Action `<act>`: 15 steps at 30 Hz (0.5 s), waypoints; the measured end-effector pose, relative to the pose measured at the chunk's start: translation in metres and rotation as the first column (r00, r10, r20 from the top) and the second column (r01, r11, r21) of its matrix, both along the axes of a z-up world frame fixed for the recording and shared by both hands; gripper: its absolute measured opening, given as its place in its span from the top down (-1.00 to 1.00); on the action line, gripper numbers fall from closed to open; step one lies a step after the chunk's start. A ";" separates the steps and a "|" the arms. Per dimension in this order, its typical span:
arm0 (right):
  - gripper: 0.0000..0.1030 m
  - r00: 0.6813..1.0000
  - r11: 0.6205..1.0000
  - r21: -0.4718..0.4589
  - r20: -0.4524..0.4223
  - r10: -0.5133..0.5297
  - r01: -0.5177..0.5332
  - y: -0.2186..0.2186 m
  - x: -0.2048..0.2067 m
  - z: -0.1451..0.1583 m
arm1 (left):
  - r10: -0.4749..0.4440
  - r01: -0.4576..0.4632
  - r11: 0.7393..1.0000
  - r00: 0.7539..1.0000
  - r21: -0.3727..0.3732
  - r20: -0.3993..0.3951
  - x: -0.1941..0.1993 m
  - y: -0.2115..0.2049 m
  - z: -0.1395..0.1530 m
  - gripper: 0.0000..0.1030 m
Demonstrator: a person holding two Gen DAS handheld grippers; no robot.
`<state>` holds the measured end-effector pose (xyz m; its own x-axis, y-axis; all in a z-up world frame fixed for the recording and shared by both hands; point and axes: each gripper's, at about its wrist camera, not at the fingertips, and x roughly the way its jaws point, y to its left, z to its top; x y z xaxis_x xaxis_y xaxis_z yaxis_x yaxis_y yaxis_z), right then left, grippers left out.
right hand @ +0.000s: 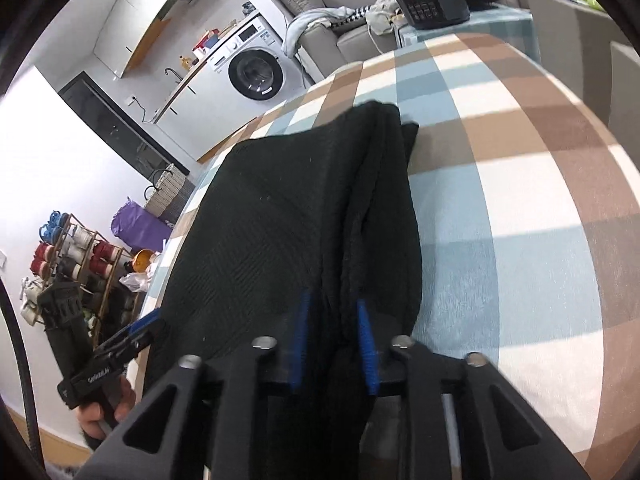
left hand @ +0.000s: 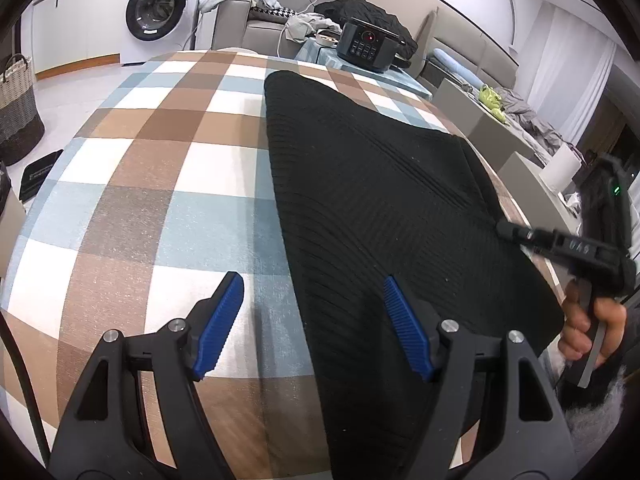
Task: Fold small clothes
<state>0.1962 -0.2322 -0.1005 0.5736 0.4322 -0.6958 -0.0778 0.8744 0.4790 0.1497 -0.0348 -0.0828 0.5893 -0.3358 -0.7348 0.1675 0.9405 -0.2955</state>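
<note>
A black ribbed knit garment (left hand: 372,184) lies on the checked tablecloth (left hand: 160,184), folded lengthwise. My left gripper (left hand: 312,300) is open and empty, its jaws straddling the garment's left near edge just above the cloth. My right gripper (right hand: 332,320) is shut on a bunched fold of the black garment (right hand: 280,208) at its right edge. In the left wrist view the right gripper (left hand: 504,230) touches the garment's right side. In the right wrist view the left gripper (right hand: 148,320) shows at the garment's left edge.
A black cooker with buttons (left hand: 366,46) stands on a side table beyond the table's far edge. A washing machine (left hand: 158,10), a sofa with clothes (left hand: 256,12) and a woven basket (left hand: 18,108) are on the floor around. A shoe rack (right hand: 76,256) stands at the left.
</note>
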 end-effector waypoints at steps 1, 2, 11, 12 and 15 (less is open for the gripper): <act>0.72 0.999 1.000 -0.009 0.036 0.009 -0.008 0.003 -0.003 0.009 | -0.002 0.002 1.000 1.000 0.006 0.003 0.000 -0.002 0.000 -0.36; 0.73 0.998 1.000 -0.022 0.066 0.015 -0.014 0.005 -0.004 0.014 | -0.003 0.003 1.000 1.000 0.008 0.004 0.000 -0.002 0.001 -0.36; 0.52 1.000 0.997 -0.078 -0.022 -0.002 0.001 -0.001 -0.008 -0.001 | -0.013 0.013 1.000 1.000 0.008 -0.003 -0.006 -0.007 0.004 -0.36; 0.50 1.000 0.998 -0.070 -0.023 -0.002 0.001 -0.002 -0.012 0.001 | -0.018 0.018 1.000 1.000 0.008 -0.003 -0.007 -0.009 0.004 -0.36; 0.30 1.000 1.000 -0.028 -0.017 0.004 -0.004 -0.007 -0.024 0.006 | -0.029 0.029 0.999 1.000 0.019 -0.001 -0.010 -0.014 0.005 -0.36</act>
